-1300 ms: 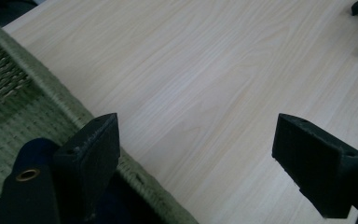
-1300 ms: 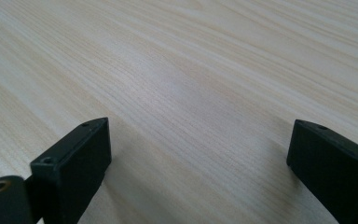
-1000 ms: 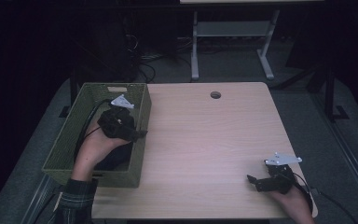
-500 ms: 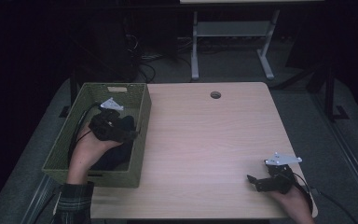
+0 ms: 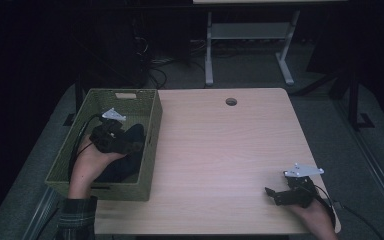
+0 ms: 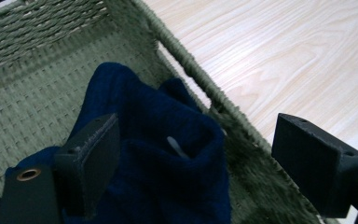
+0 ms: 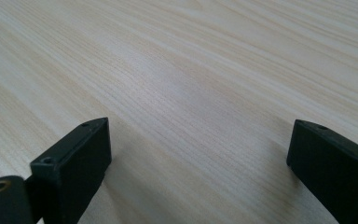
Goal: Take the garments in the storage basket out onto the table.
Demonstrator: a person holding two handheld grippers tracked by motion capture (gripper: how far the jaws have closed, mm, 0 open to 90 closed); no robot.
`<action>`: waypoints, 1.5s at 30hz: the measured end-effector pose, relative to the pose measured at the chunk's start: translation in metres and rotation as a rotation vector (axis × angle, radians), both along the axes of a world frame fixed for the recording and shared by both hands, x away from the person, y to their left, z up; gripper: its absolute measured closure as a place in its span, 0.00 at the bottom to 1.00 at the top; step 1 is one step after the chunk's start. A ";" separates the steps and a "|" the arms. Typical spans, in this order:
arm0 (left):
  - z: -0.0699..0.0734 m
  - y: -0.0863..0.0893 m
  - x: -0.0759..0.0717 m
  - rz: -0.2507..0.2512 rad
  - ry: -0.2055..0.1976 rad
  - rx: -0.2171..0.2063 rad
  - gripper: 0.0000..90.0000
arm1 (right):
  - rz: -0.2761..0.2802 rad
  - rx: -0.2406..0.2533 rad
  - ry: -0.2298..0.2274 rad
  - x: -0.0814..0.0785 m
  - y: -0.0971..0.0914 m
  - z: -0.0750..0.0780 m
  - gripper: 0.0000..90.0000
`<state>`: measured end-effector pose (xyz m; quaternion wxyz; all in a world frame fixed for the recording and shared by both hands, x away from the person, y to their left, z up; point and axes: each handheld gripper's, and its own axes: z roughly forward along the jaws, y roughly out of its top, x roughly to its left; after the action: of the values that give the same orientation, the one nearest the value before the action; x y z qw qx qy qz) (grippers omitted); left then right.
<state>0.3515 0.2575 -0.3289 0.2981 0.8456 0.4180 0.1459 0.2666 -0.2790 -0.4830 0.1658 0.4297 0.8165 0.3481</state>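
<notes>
A green woven basket (image 5: 152, 135) stands on the left of the light wooden table (image 5: 230, 150). Inside it lies a crumpled dark blue cloth (image 5: 125, 167). My left gripper (image 5: 135, 142) hangs low inside the basket over the cloth, with a hand behind it. In the left gripper view it (image 6: 200, 135) is open wide; one jaw rests against the cloth (image 6: 168, 177), the other stands over the basket's wall (image 6: 200, 88). My right gripper (image 5: 272, 195) sits near the table's front right corner. It (image 7: 200, 135) is open above bare tabletop (image 7: 191, 70), nothing between its jaws.
A round cable hole (image 5: 231, 101) sits near the table's far edge. Beyond the table stand the white legs of another desk (image 5: 209, 60), with cables (image 5: 155, 70) on the dark floor. Bare tabletop spreads between the basket and the right gripper.
My left gripper has shifted a little to the left and nearer inside the basket, over the blue cloth. The right gripper has stayed where it was.
</notes>
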 end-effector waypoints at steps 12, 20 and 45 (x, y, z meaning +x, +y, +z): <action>-0.017 0.002 0.007 0.029 0.029 0.022 0.17 | 0.000 0.000 0.000 0.000 0.000 0.000 0.06; -0.030 0.002 0.012 0.046 0.059 0.060 0.17 | 0.000 0.000 0.000 0.000 0.000 0.000 0.06; -0.040 0.015 0.017 -0.004 0.173 0.017 0.85 | 0.000 0.000 -0.001 0.000 0.000 0.000 0.06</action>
<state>0.3683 0.2723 -0.3687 0.2538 0.8584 0.4394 0.0755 0.2666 -0.2789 -0.4829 0.1661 0.4295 0.8164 0.3485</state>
